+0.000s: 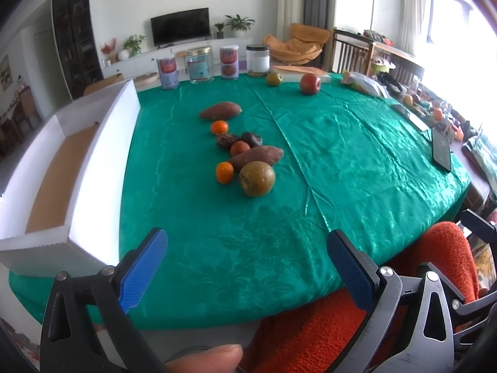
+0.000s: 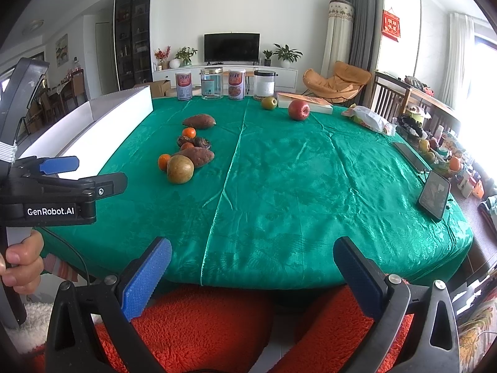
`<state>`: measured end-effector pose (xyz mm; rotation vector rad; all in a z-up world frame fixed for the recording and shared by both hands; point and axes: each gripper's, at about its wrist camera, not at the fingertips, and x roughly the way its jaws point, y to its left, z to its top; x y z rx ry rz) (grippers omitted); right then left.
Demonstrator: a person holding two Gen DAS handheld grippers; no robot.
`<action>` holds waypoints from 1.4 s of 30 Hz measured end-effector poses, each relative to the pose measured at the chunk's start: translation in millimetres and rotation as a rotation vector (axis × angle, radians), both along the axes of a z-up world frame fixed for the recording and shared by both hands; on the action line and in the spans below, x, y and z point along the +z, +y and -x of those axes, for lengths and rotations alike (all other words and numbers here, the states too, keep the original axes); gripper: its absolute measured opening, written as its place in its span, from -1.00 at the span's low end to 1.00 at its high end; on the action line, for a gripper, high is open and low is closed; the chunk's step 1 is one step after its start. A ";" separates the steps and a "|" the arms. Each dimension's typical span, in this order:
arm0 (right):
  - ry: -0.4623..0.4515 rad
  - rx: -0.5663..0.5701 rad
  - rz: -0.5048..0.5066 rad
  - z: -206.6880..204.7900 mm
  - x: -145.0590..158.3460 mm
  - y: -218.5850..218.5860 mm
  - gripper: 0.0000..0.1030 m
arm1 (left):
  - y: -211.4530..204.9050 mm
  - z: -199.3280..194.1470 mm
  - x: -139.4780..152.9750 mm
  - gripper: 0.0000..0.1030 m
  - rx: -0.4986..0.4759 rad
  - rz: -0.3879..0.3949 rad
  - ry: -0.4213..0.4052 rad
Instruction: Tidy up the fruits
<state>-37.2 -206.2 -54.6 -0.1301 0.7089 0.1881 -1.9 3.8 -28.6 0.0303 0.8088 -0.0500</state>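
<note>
holding both grippers, left gripper (image 1: 247, 267) and right gripper (image 2: 251, 275), with fingers spread and empty at the surface's near edge, i haven't picked anything yet. the fruit cluster (image 1: 245, 158) sits mid-surface beside the white box (image 1: 102, 155); next i'd reach for the green pear (image 1: 257, 178).

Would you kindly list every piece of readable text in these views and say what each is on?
"GenRobot.AI": white letters on the black body of the left hand-held gripper.
Two red-labelled tins: print too blurred to read.
Red wall hanging: gold characters, too small to read.
Clear jar label: unreadable.
</note>
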 end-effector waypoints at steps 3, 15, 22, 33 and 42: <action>0.001 0.000 -0.001 -0.1 -0.2 -0.1 1.00 | 0.5 -0.3 -0.4 0.99 0.001 0.001 0.002; -0.002 -0.002 0.001 -0.3 -1.2 -0.1 1.00 | 1.8 0.0 -2.2 0.99 0.006 0.005 0.008; -0.002 -0.002 0.000 0.1 -1.1 -0.2 1.00 | 3.3 1.0 -4.0 0.99 0.011 0.012 0.014; -0.038 0.002 0.015 -9.7 -0.9 0.4 1.00 | 6.4 -5.0 -8.9 0.99 0.016 0.017 0.030; 0.023 0.011 0.020 -65.6 -30.5 3.2 1.00 | 18.3 -46.3 -52.3 0.99 0.031 0.015 0.136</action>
